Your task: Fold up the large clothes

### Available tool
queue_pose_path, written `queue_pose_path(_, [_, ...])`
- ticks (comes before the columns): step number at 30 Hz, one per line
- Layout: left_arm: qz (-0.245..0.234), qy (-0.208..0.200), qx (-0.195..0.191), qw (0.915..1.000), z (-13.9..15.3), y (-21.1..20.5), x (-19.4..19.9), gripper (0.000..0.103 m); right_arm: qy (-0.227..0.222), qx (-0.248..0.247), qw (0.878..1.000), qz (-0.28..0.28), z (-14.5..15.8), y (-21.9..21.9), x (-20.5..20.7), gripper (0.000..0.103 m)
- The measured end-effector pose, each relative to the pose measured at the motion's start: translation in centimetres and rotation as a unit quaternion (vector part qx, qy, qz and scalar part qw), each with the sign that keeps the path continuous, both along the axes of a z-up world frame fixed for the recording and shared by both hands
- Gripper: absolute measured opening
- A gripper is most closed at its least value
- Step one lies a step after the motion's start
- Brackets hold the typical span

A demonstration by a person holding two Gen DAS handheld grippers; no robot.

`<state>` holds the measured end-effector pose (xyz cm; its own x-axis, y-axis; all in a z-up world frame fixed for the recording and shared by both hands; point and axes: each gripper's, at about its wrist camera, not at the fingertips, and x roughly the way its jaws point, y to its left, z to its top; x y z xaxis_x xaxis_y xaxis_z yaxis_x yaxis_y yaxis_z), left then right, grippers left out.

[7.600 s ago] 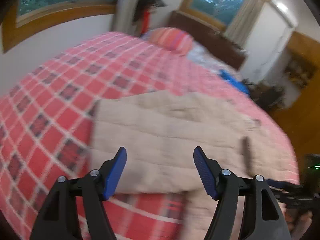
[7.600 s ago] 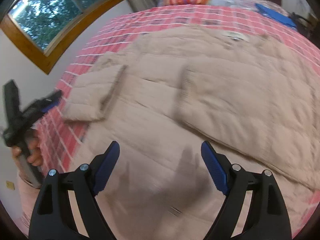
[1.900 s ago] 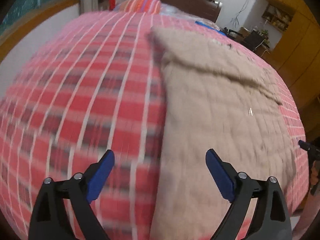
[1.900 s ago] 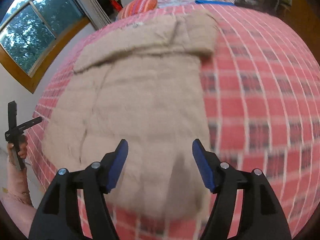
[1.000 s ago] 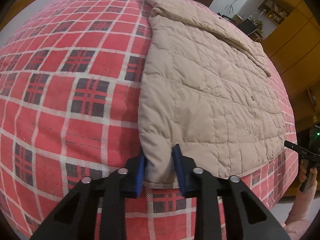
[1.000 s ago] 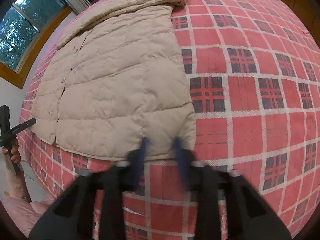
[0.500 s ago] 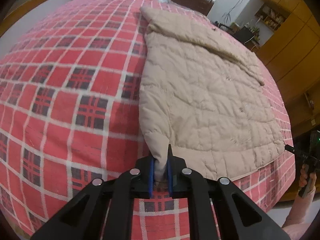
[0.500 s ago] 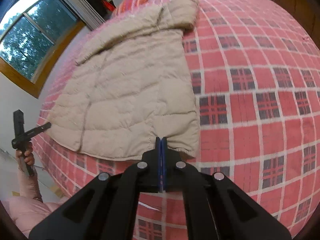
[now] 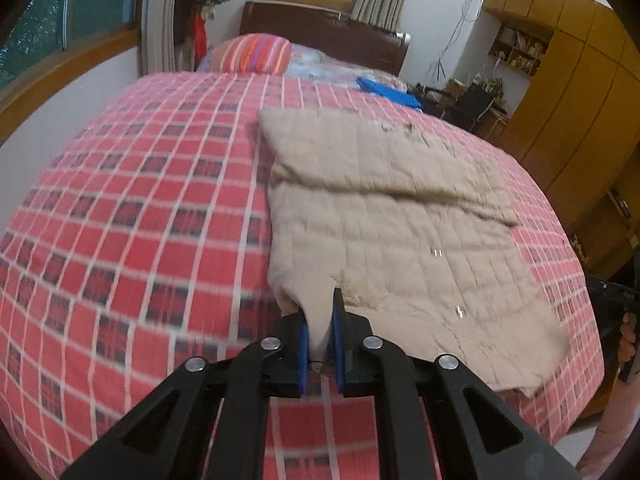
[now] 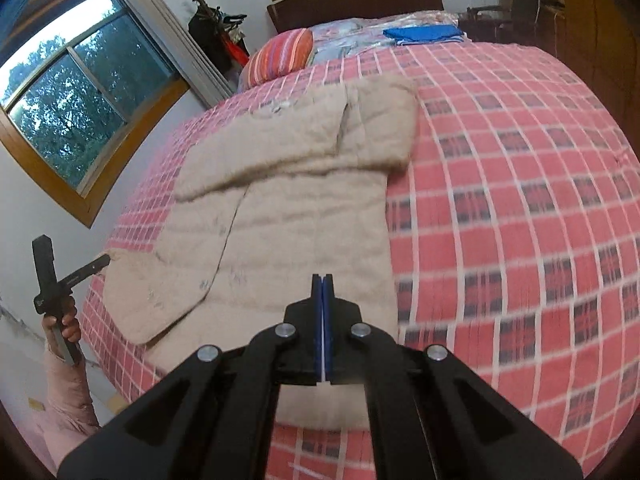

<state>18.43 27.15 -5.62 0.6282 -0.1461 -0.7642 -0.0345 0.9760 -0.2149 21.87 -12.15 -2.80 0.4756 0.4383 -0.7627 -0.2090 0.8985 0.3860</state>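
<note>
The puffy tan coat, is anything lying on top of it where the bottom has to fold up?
Nothing visible lies on the coat. The left tool grips its hem. The blue cloth and striped pillow sit farther up the bed, apart from the coat.

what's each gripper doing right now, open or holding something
Left gripper: shut on the hem corner of the beige quilted jacket.
Right gripper: shut over the jacket's hem; fabric between the pads isn't visible.

The jacket (image 9: 392, 220) lies on the bed (image 9: 140, 208), pillow (image 9: 252, 54) behind it.
</note>
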Motion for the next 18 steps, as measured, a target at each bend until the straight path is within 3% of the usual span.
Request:
queue_pose_path(4, [0.004, -0.004, 0.009, 0.9999, -0.2, -0.4, 2.6, 0.010, 0.023, 0.008, 1.000, -0.002, -0.4, -0.1, 2.3, 0.000])
queue_pose_path(7, [-0.003, -0.004, 0.008, 1.0000, -0.3, -0.7, 2.8, 0.010, 0.049, -0.014, 0.999, -0.004, -1.9, 0.0, 1.5, 0.007])
queue_pose_path(9, [-0.008, -0.006, 0.006, 0.9999, -0.4, -0.6, 2.2, 0.010, 0.077, -0.025, 0.997, -0.010, -3.6, -0.5, 0.6, 0.026])
queue_pose_path(10, [-0.010, -0.007, 0.006, 0.9999, -0.5, -0.5, 1.6, 0.010, 0.093, -0.026, 0.995, -0.015, -4.7, -1.0, -0.2, 0.043])
queue_pose_path(11, [-0.010, -0.006, 0.004, 0.9999, -0.7, -0.4, 1.0, 0.010, 0.104, -0.026, 0.994, -0.018, -5.6, -1.4, -0.8, 0.050])
queue_pose_path(18, [-0.007, 0.006, -0.017, 0.9998, -2.1, 0.8, -2.1, 0.011, 0.173, 0.030, 0.984, -0.015, -10.7, -2.8, -4.9, 0.056])
